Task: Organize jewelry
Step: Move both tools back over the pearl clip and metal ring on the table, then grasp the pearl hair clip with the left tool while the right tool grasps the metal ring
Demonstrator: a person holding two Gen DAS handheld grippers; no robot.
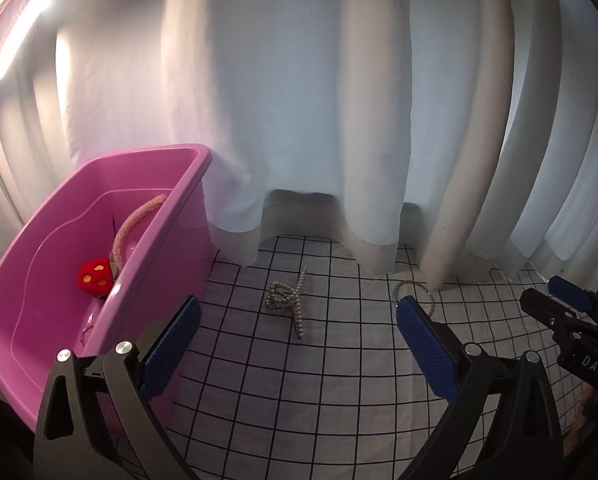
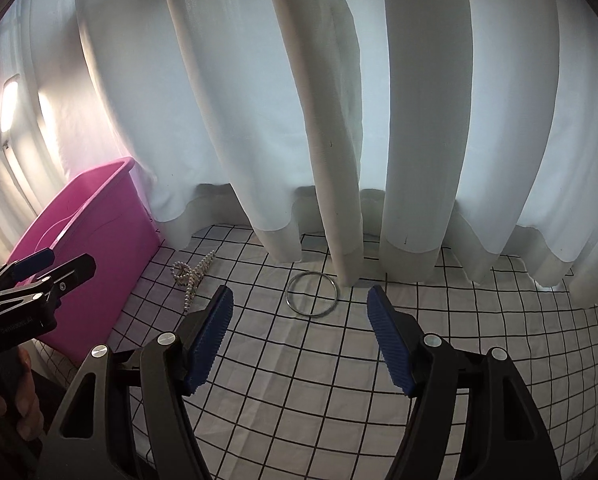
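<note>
Facing white curtains [image 1: 299, 100], we see a grid-patterned cloth [image 2: 299, 380] with a pink bin [image 1: 59, 280] at its left. Our left gripper [image 1: 299, 340] and right gripper [image 2: 301, 336] both stand spread, empty. A pearl clip [image 1: 289, 302] lies beside the bin, a metal bangle [image 2: 311, 293] further right.

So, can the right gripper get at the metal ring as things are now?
Probably yes. The right gripper is open and empty, and the ring lies flat on the checked cloth just ahead of its fingertips. Nothing stands between them; the curtain hangs close behind.
</note>
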